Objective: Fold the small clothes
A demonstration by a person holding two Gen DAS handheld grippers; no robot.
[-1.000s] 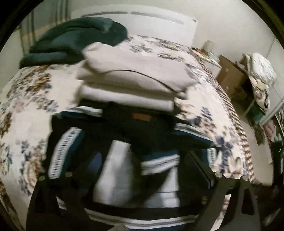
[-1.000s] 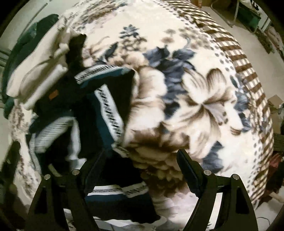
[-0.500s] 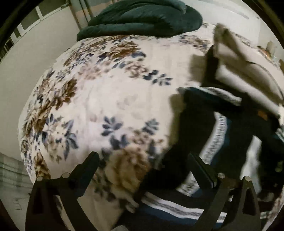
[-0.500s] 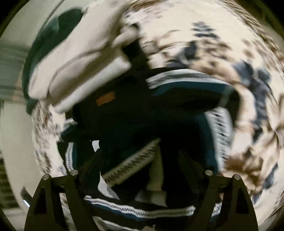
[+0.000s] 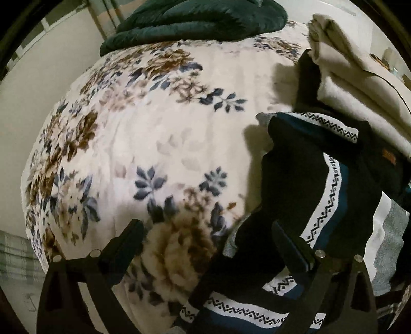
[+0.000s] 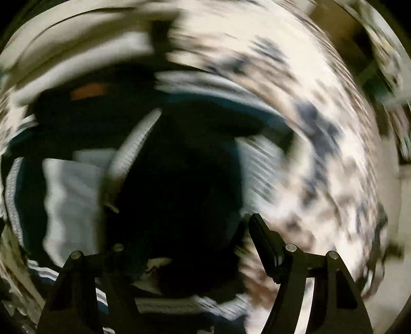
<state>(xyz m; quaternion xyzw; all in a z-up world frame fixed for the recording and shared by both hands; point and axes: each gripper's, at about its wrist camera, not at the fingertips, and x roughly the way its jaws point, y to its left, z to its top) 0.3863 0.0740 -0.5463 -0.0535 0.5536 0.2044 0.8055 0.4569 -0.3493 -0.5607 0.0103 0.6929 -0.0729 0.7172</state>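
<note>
the dark patterned garment (image 5: 321, 195) lies half folded on the bed (image 5: 159, 133), just in front of a stack of beige folded clothes (image 5: 354, 84). the next move likely calls for gripping an edge to finish the fold. the left gripper (image 5: 208, 239) is spread wide, empty, over its edge. the right gripper (image 6: 185, 231), blurred, also looks apart above the garment.

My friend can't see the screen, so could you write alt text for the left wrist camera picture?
A dark sweater with white zigzag bands lies crumpled on a floral blanket, and the left gripper hangs over its edge with jaws open. A folded cream garment sits on the pile behind it, and a dark green quilt lies at the far end.
</note>
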